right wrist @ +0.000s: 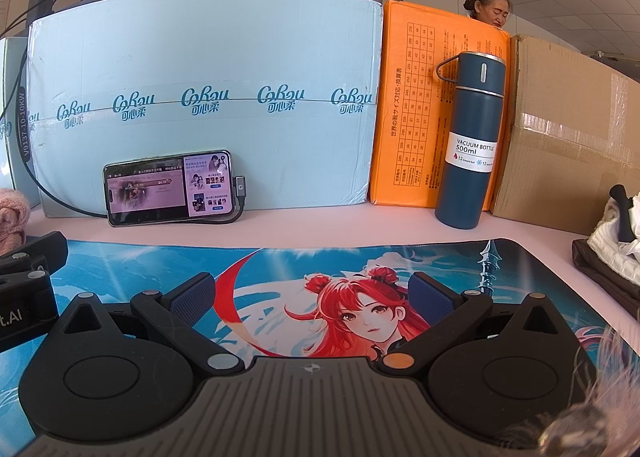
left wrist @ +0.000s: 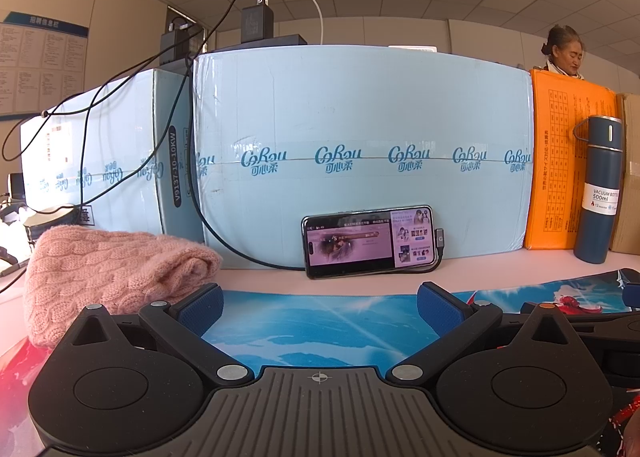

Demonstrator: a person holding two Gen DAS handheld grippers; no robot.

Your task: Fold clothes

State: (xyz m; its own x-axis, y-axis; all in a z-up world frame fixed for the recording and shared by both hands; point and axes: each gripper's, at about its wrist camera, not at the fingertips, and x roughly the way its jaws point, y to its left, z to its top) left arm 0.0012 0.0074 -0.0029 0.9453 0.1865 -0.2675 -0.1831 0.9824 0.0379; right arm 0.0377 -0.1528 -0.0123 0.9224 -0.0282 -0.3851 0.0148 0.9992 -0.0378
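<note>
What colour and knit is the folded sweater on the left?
Pink, cable-knit. The sweater shows best in the left wrist view, beside the left gripper.

Phone (right wrist: 168,187) before box (right wrist: 208,57) (flask (right wrist: 468,145) right)

Left tool (left wrist: 318,307) held level and low, blue-padded fingers (left wrist: 202,307) spread wide, nothing between them. Right tool (right wrist: 312,295) alongside to its right, likewise level, fingers (right wrist: 432,297) apart, empty.
</note>
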